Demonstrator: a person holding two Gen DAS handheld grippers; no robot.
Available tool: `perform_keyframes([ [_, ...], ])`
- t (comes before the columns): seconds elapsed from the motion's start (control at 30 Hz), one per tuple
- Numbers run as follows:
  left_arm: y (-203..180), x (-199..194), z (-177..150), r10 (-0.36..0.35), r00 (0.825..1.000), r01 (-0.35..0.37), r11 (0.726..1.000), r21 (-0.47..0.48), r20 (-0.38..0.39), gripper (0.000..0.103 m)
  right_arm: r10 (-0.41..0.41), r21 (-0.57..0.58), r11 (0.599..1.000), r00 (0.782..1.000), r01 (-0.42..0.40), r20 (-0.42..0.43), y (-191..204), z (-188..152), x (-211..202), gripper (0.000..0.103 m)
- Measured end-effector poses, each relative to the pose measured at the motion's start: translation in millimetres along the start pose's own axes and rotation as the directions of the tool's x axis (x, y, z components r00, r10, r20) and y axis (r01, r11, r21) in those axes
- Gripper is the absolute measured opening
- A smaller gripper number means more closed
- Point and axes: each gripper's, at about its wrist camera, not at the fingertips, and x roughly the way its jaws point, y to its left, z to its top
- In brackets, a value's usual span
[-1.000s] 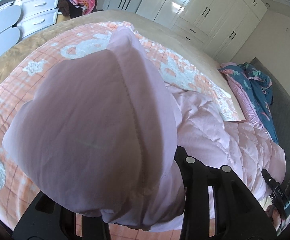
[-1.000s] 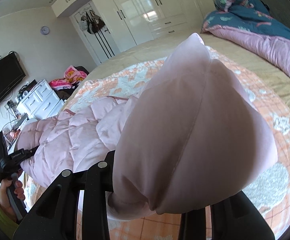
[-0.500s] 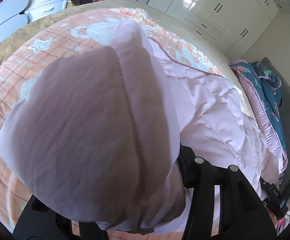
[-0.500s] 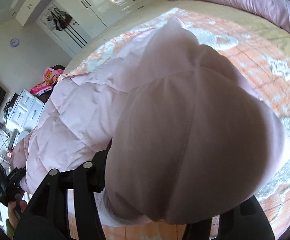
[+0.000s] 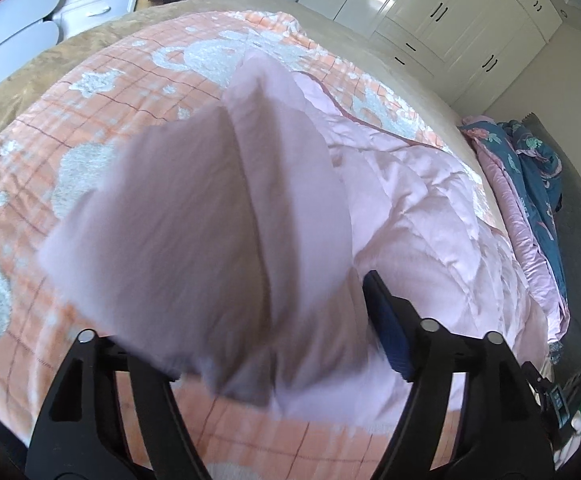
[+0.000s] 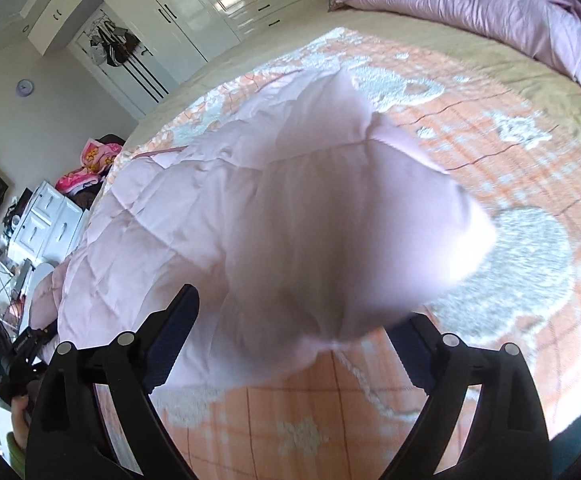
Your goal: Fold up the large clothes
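Note:
A pale pink quilted jacket (image 5: 410, 216) lies spread on the orange checked blanket (image 5: 102, 128). Its smooth pink hood part (image 5: 218, 216) hangs blurred between the fingers of my left gripper (image 5: 266, 344), whose jaws are opening; the blue right pad (image 5: 388, 340) stands just off the cloth and the left pad is hidden behind it. In the right wrist view the same jacket (image 6: 162, 216) lies at left, and a bulging fold (image 6: 330, 232) sags between the fingers of my right gripper (image 6: 294, 340). Its jaws are opening too, and both pads stand apart from the cloth.
A rolled pink and teal duvet (image 6: 490, 4) lies along the bed's far side. White wardrobes (image 5: 430, 8) and white drawers (image 6: 46, 216) stand beyond the bed. A hand in a green sleeve (image 6: 18, 436) shows at lower left.
Both pairs of jaws have spread from shut on the cloth to wide apart. The hood fabric has slipped down and away, now blurred, and more of the jacket rests on the blanket.

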Motion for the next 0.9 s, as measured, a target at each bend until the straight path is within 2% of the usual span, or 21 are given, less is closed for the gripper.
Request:
perform_keyframes([
  [0.13, 2.5, -19.1, -4.9, 0.003, 1.0, -0.003, 1.0, 0.009, 0.01, 0.073, -0.046, -0.049, 0.998, 0.997, 0.05, 0.065, 4.1, -7.8, -27.1, 0.097],
  [0.2, 4.7, -30.6, -7.7, -0.004, 1.0, 0.004, 1.0, 0.007, 0.02, 0.083, -0.058, -0.074, 0.995, 0.993, 0.066, 0.105, 6.0, -8.6, -44.0, 0.097],
  [0.37, -2.1, -61.1, -14.8, 0.02, 0.996, -0.025, 0.998, 0.052, 0.085, 0.093, -0.064, -0.145, 0.985, 0.975, 0.097, 0.213, 20.1, -10.9, -84.2, 0.098],
  [0.63, -23.2, -114.0, -24.3, -0.014, 0.984, -0.004, 0.995, 0.103, 0.176, 0.094, -0.013, -0.248, 0.963, 0.941, 0.102, 0.337, 53.8, -27.7, -145.4, 0.099],
  [0.9, -47.2, -148.3, -59.0, -0.059, 0.971, 0.009, 0.977, 0.212, 0.23, 0.094, 0.049, -0.355, 0.929, 0.914, 0.107, 0.403, 80.6, -52.8, -190.9, 0.099],
])
